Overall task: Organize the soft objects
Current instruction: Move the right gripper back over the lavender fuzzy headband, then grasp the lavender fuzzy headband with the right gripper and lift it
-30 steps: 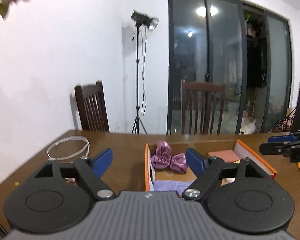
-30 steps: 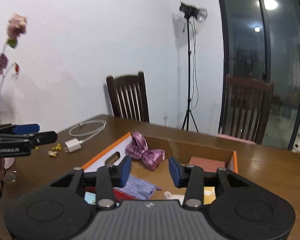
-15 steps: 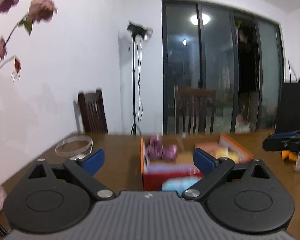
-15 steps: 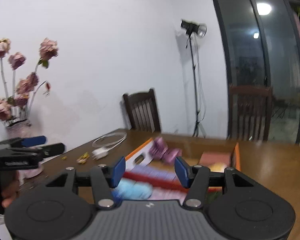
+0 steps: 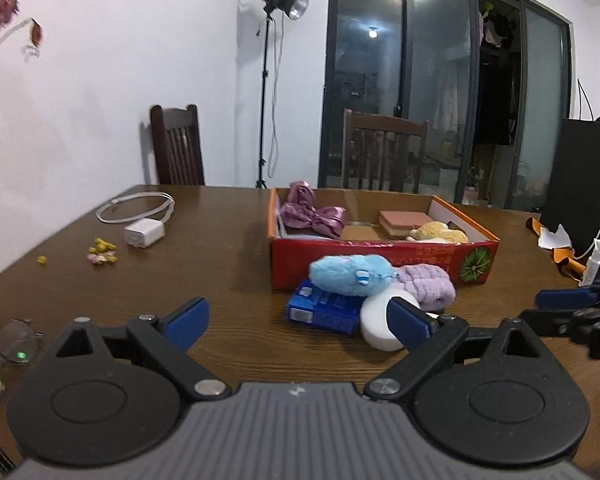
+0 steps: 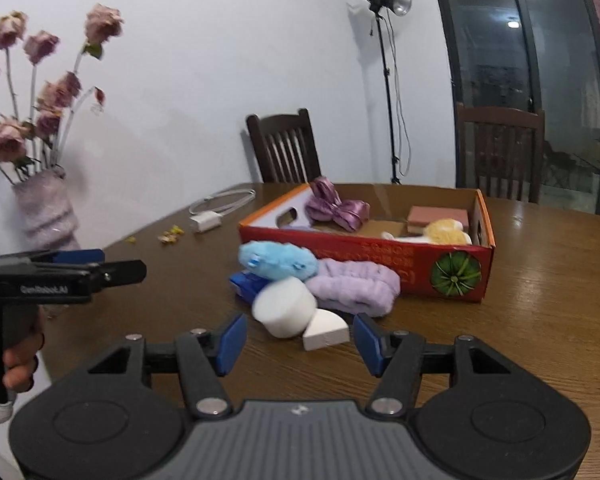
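Right gripper (image 6: 298,342): nothing is held; its jaws are opening, and only bare table top is seen between the blue pads, with the white wedge-shaped sponge (image 6: 326,329) lying just ahead of the gap.
Left gripper (image 5: 298,318): it is spread wide and empty; the white round sponge (image 5: 382,322) is partly covered by its right-hand pad in the left wrist view, and contact cannot be told.
Pile of soft things: a blue plush toy (image 6: 278,260), a lavender fuzzy headband (image 6: 356,286), both sponges and a blue packet (image 5: 324,308) are bunched on the table (image 6: 540,320), against the near long wall of the red cardboard box (image 6: 364,258), toward the corner away from its green emblem.
Already boxed: a purple satin bow (image 5: 312,212) at the far left corner, a pink sponge block (image 5: 404,222) and a yellow plush (image 5: 440,234) toward the right end.
Deciding relation: the pile is seen straight ahead of the right gripper and slightly right of centre for the left one, so the right hand is judged the better aligned.
Long axis: the headband is laid roughly along the box's near wall, across the line of approach, so a pinch over its short width is judged possible.
Destination: the box lies directly beyond the pile, so a short lift over the near wall is judged sufficient.
Risk: a neighbouring sponge could be dragged along.
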Motion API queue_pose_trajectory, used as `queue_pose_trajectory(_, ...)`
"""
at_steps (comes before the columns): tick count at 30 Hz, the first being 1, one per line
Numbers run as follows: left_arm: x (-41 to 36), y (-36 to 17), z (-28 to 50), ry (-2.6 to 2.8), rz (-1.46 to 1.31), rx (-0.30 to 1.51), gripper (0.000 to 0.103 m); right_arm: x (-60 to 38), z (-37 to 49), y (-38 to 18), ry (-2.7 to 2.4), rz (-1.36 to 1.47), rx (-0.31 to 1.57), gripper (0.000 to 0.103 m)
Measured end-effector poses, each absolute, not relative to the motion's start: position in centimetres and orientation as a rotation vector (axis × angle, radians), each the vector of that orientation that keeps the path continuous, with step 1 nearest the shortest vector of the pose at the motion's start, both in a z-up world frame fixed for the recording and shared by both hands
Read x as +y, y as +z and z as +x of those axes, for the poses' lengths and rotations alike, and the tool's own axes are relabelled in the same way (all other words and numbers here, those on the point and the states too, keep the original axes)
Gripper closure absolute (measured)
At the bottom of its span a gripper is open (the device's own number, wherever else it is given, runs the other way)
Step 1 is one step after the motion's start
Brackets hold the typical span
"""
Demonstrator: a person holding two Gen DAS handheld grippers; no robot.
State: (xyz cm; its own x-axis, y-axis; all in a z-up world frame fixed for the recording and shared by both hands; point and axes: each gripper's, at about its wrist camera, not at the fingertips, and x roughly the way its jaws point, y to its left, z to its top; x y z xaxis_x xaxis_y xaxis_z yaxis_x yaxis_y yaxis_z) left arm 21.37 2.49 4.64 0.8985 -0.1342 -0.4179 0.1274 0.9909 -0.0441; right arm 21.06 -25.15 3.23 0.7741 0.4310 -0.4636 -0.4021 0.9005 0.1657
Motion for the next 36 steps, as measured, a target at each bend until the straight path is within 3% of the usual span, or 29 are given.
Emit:
queue_pose_trajectory(8,0.1,2.2,25.0,-0.214,-0.019,0.505,0.009,-24.7,24.8,1.1,0.444,0.081,0.556,0.045)
queue_pose_trajectory(12,0.2,1.5,27.3,-0.232,-0.049,0.549,0.040,-24.0,27.6,0.8,0.458,0.107,0.560,0.045)
queue_pose_trajectory(15,0.7,0.7,29.3,-0.267,-0.142,0.617,0.052,-23.5,29.7,0.3,0.450,0.128,0.558,0.045)
queue_pose_trajectory(26,-1.5,-0.3,31.3,-0.320,-0.128,0.608,0.053,-25.6,37.0,-3.0,0.288,0.320,0.656,0.046)
queue_pose_trajectory(31,-1.5,-0.4,30.8,-0.310,-0.112,0.622,0.053,-25.8,36.6,-3.4,0.301,0.340,0.668,0.077)
queue_pose_trajectory(36,-0.8,0.8,28.8,-0.291,-0.106,0.596,0.053,-27.0,32.5,-0.8,0.271,0.295,0.526,0.080)
